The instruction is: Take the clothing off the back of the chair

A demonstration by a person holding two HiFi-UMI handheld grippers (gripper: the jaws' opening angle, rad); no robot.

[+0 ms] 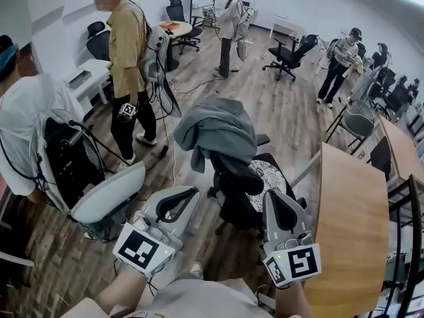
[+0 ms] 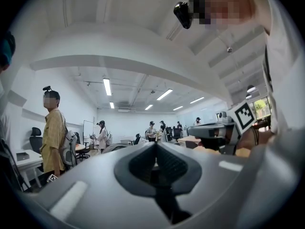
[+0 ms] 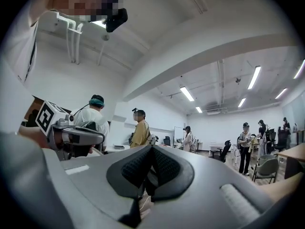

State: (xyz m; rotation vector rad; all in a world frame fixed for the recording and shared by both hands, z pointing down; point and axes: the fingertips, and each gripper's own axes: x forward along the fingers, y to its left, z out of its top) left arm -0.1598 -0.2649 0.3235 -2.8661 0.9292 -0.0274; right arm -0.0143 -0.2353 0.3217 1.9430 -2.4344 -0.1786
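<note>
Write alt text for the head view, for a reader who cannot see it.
A grey garment hangs over the back of a black office chair. In the foreground, the left gripper and the right gripper, both shut and empty, point toward the chair without touching it. A wooden table stands at the right; several people stand around.

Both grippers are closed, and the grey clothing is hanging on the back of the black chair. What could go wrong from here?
1. The left gripper and right gripper are shut; unless they open, they may only push the bulky grey clothing.
2. The clothing drapes over the black office chair, so pulling might snag it or turn the chair.
3. The light wooden table stands close beside the right gripper and could be bumped.
</note>
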